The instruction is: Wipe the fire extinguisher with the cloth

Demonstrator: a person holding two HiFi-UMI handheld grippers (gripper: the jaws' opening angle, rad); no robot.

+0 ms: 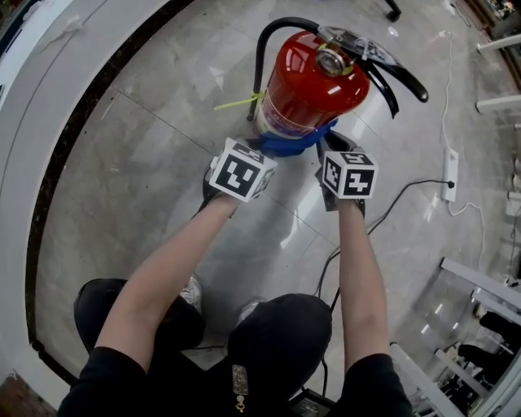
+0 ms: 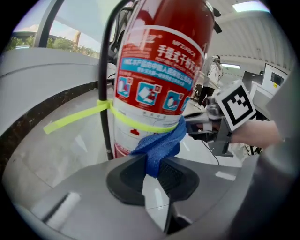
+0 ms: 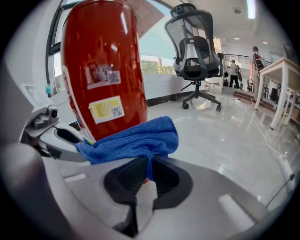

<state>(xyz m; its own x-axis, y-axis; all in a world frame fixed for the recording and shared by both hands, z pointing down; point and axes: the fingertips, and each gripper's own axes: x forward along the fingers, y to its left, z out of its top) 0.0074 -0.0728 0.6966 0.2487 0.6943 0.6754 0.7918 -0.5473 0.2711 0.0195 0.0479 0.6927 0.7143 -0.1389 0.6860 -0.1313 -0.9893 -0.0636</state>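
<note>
Tiled floor (image 1: 146, 187): extinguisher (image 1: 309, 85), cloth (image 1: 293, 145) at 6 o'clock.
Left gripper (image 2: 153, 169), right gripper (image 3: 146, 169) clamp cloth; keep it taut, pressed.

floor (image 1: 146, 187): grey glossy tile | office chair (image 3: 197, 56) nr window (image 3: 154, 51) | ceiling lights (image 3: 251, 8) on
</note>
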